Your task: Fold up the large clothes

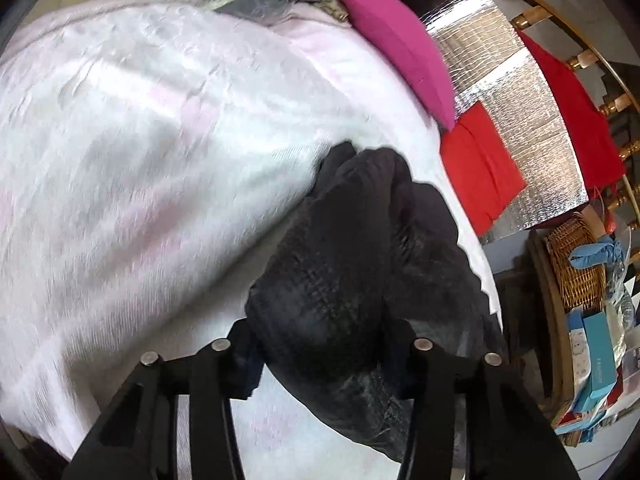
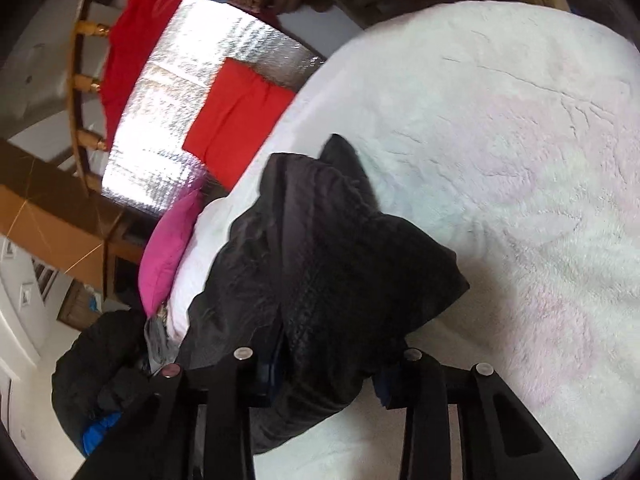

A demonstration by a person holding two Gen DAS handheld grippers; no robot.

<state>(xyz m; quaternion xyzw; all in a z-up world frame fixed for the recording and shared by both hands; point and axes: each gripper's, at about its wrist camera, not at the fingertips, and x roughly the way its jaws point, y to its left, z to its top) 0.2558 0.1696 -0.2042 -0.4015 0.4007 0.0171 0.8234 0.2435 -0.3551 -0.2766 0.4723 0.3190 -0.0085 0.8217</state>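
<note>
Item one, the largest: a pale pink-and-white fluffy fleece blanket [image 1: 140, 140] spread over the bed, serving as the working ground. Item two: a crinkled silver foil sheet [image 1: 516, 120] beyond the bed's far edge, with a flat red fabric rectangle [image 1: 480, 172] lying on it and a magenta cushion [image 1: 396, 48] at the blanket's margin beside it. Item three, the task's thing: a black textured-weave garment [image 1: 348, 252], bunched and doubled into thick ridged folds, matte, heavy-looking, one pointed corner standing up; it hangs between both tools just above the blanket near the bed's edge, not laid flat. Item four: a woven wicker basket [image 1: 576, 264], well apart at the side. Item five: the left gripper [image 1: 320, 344], jaws drawn in around a thick wad of the black cloth and holding it. Item six: the right gripper [image 2: 328, 354], likewise closed on a gathered handful of the same garment. Assessment: the work appears early, at the stage of lifting and carrying the bundle. The next move would seem to call for drawing the two grippers apart to open the cloth out, then lowering it flat on the blanket before any fold is made.
</note>
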